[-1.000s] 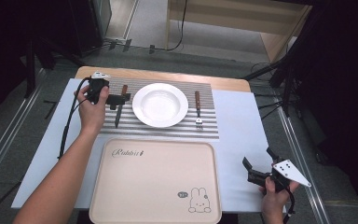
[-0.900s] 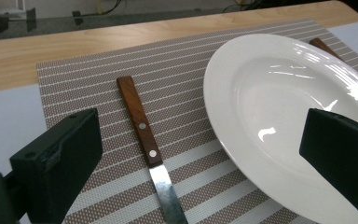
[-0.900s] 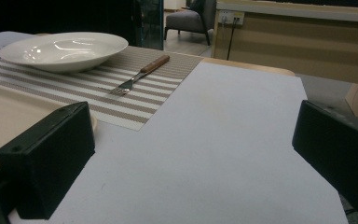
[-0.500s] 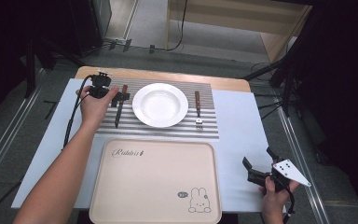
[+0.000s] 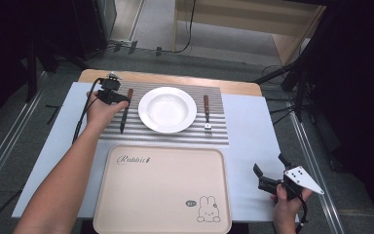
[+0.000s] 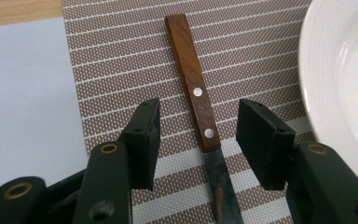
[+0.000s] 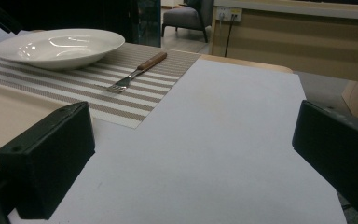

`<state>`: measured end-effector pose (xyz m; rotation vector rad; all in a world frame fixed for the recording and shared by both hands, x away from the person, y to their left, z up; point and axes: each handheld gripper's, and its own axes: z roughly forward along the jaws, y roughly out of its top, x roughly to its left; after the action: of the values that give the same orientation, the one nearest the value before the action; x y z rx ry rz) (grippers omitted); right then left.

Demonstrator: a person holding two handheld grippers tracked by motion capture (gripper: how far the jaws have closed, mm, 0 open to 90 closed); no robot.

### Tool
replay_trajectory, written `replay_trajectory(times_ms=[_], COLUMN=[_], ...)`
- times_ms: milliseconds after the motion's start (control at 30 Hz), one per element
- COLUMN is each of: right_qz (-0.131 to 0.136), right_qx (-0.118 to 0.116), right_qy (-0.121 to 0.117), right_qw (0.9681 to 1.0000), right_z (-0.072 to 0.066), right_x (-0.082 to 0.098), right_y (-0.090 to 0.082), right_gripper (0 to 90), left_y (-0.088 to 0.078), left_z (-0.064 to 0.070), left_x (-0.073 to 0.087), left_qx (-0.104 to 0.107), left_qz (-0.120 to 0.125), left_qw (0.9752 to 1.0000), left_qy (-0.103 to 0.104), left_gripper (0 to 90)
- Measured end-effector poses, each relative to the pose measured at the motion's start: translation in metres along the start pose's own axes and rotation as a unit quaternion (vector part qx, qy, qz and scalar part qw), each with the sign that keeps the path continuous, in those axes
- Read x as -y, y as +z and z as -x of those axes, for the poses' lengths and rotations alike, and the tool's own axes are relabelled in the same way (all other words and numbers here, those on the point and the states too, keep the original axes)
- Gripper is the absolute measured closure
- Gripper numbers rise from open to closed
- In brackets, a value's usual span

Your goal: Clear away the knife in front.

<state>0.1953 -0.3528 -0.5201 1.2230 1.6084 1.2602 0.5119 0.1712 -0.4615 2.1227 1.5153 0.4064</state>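
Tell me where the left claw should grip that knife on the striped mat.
Grip the knife by its wooden handle near the lower rivet, from straight above. It lies flat, and the left claw already straddles the handle, its jaws just been closing, pads not yet touching. The plate sits close on one side.

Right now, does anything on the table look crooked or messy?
Slightly. The wooden-handled knife lies a bit slanted on the striped placemat, while the wooden-handled fork lies straight. The knife's blade shows a dark streak in the left gripper view. Nothing is spilled, and the white plate looks clean.
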Motion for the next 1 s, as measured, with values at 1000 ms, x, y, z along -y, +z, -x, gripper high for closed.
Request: replay_trajectory(times_ms=[1000], right_qz=[-0.004], right_qx=[0.007], right_qy=[0.001], right_qw=[1.0000], right_z=[-0.001], right_x=[0.000], right_y=[0.000], right_gripper=[0.0], left_y=[0.025], left_z=[0.009], left_x=[0.001], left_qx=[-0.037], left_qz=[-0.009], left_qw=[0.9990], left_qy=[0.023], left_gripper=[68.6])
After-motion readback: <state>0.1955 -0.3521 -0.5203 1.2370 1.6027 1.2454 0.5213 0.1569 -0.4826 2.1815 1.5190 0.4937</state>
